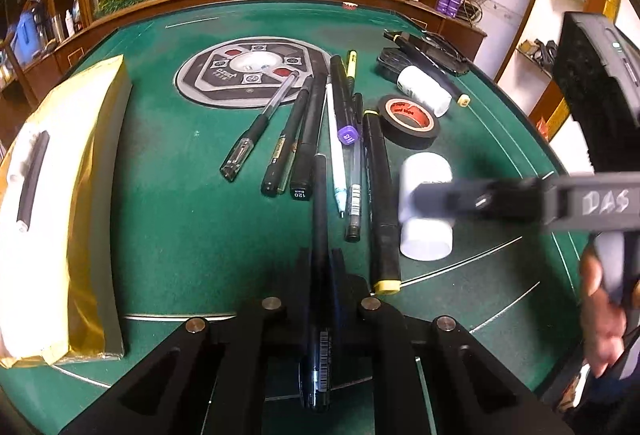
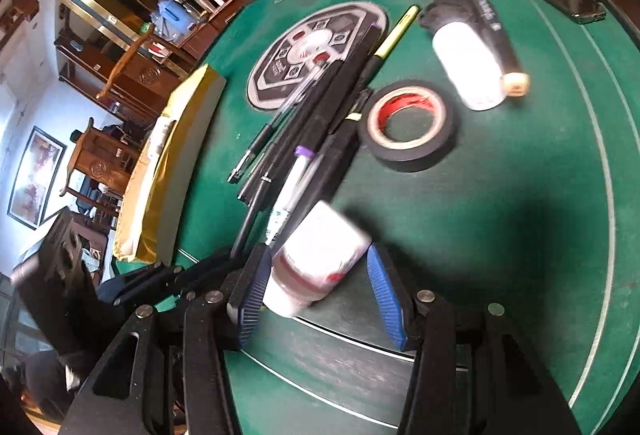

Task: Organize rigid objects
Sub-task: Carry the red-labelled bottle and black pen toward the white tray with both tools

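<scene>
- Left gripper [image 1: 320,271]: jaws pinched on black pen [image 1: 320,219]; stiff, slim, light.
- Right gripper [image 2: 320,287]: jaws part-open around white bottle [image 2: 316,259]; left pad touching, right clear. Smooth; grip mid-body.

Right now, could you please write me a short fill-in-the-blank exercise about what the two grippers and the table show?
1. The left gripper is shut on a slim black ____.
2. The right gripper's blue pads flank a white plastic ____.
3. The black tape roll has a ____ inner core.
4. The table is covered in ____ felt.

Missing words: pen; bottle; red; green
</scene>
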A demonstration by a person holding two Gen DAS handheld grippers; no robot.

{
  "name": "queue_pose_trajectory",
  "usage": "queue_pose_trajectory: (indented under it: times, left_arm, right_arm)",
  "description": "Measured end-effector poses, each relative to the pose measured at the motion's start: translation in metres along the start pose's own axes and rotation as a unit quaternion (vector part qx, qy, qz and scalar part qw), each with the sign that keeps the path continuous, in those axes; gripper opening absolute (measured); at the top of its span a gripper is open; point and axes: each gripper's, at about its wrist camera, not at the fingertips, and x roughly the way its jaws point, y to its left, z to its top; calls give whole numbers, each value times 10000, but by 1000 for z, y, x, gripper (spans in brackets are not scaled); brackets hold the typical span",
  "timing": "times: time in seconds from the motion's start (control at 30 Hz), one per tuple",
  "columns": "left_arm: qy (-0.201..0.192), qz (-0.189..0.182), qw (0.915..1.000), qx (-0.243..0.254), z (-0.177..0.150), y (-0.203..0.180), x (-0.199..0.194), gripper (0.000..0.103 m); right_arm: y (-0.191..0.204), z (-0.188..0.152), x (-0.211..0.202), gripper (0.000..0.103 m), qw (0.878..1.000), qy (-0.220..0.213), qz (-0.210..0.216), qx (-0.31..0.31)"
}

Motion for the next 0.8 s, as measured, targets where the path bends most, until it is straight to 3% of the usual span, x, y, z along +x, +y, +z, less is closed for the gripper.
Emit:
queue_pose_trajectory:
  times: [0.2,0.33,0.63,0.8]
  left_arm:
    - [32,14,10000,42,1,-1,1,8]
    - [6,-17,10000,67,1,-1,1,8]
    - [-508,-450,9975,-183,-2,8,-25,8]
    - [-720,-508,9958,-238,3,9,-42,8]
  right_arm:
    - [32,0,15,41,9943,-77,-831,-657]
    - [33,-2,12,39,9909,-233,-1002,-863]
    - [4,-8,-13,39,9967,-451,-545,-398]
    - [19,-9,-14,40,9970,-488,-260,-538]
